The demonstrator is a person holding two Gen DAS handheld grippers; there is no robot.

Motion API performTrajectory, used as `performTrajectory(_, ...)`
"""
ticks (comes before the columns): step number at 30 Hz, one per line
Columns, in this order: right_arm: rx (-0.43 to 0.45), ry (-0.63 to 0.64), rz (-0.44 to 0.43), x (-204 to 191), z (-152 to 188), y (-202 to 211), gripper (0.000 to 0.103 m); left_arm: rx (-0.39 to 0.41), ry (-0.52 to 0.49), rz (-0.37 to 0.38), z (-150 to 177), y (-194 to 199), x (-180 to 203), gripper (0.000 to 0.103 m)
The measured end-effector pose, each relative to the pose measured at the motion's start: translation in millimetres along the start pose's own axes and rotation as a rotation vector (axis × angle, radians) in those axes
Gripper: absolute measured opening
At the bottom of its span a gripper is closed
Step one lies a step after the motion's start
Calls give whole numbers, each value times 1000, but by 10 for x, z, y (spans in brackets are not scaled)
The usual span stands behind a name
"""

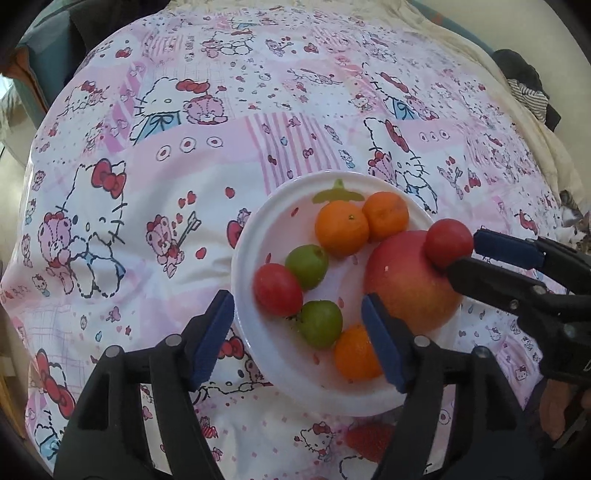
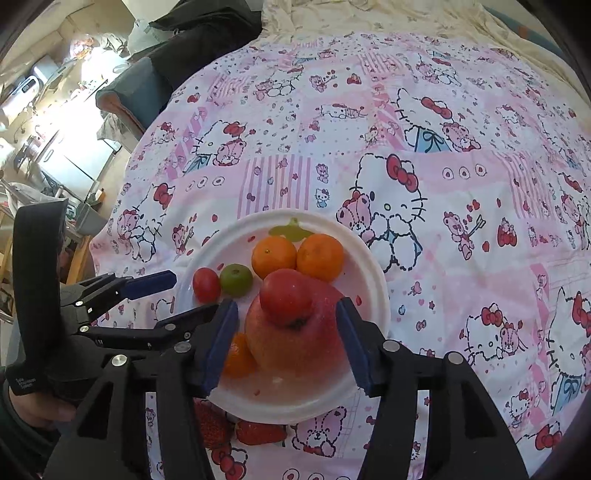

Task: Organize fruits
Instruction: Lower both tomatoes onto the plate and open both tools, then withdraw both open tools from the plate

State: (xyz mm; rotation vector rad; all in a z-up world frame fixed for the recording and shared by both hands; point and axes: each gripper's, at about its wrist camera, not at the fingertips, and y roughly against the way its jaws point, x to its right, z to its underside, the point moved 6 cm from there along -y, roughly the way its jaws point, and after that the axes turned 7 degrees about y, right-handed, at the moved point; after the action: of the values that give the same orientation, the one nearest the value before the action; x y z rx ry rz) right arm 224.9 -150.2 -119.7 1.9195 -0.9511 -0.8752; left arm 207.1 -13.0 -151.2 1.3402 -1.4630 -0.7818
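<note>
A white plate (image 1: 258, 354) (image 2: 373, 280) on the Hello Kitty cloth holds a large red apple (image 1: 410, 280) (image 2: 295, 343), three oranges (image 1: 341, 229), two green fruits (image 1: 307, 266) and a red tomato (image 1: 277, 290). A second red tomato (image 1: 448, 242) (image 2: 286, 301) rests on top of the apple. My right gripper (image 2: 284, 343) (image 1: 467, 253) is open, its jaws on either side of the apple and tomato, not touching them. My left gripper (image 1: 295, 341) is open and empty over the plate's near edge, above a green fruit (image 1: 320, 328).
Two strawberries (image 2: 260, 432) (image 1: 369, 439) lie on the cloth just off the plate's near rim. A cream blanket (image 2: 406, 18) covers the far side. Dark clothing (image 2: 199, 33) and room furniture sit at the left beyond the cloth's edge.
</note>
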Motion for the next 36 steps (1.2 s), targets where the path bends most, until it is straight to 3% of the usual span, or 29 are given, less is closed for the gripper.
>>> performTrajectory(11, 57, -85, -8, 131, 89, 288, 66, 22, 43, 10, 179, 317, -122, 69)
performTrajectory(16, 93, -134, 26, 217, 208, 496, 66, -11, 7, 14, 528, 437, -101, 69)
performTrajectory(20, 93, -198, 17, 334, 369, 613, 66, -54, -84, 5, 819, 434, 34, 68)
performTrajectory(26, 75, -268, 15, 465, 700, 722, 66, -131, -207, 54, 1144, 364, 304, 69)
performTrajectory(36, 44, -297, 53, 616, 1040, 762, 66, -146, -339, 18, 1212, 97, 528, 68)
